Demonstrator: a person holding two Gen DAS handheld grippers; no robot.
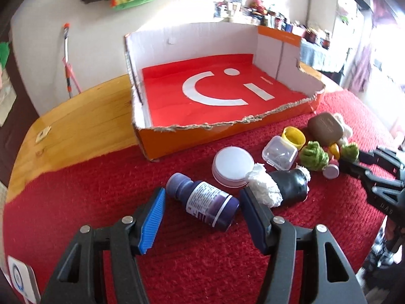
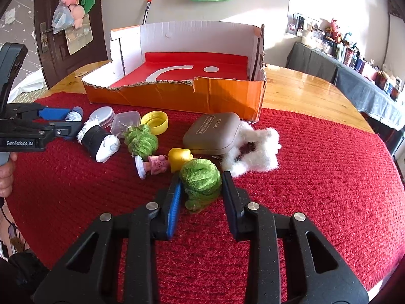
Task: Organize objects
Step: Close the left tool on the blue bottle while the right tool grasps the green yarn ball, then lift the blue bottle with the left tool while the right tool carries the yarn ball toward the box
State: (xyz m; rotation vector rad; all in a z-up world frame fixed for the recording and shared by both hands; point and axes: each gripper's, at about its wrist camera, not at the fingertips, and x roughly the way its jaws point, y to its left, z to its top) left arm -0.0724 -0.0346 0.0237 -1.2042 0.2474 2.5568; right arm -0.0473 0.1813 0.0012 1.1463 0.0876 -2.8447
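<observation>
**Two grippers over scattered objects beside a cardboard tray**

Left gripper (image 1: 202, 200) — its blue pads flank a purple bottle (image 1: 205, 201) lying on its side on the red knitted cloth (image 1: 88, 190); a gap shows on each side, so the fingers are released. Right gripper (image 2: 201, 190) — its pads are clenched on a green yarn pom-pom (image 2: 201, 178), which rests on the cloth. Nearby lie a second green pom-pom (image 2: 140, 139), a yellow cap (image 2: 155, 122), a clear plastic case (image 2: 125, 122), a brown compact (image 2: 212, 133) and a white fluffy piece (image 2: 255, 155). The orange cardboard tray (image 2: 227, 96), red-lined, stands behind them on the wooden table (image 2: 303, 88).
</observation>
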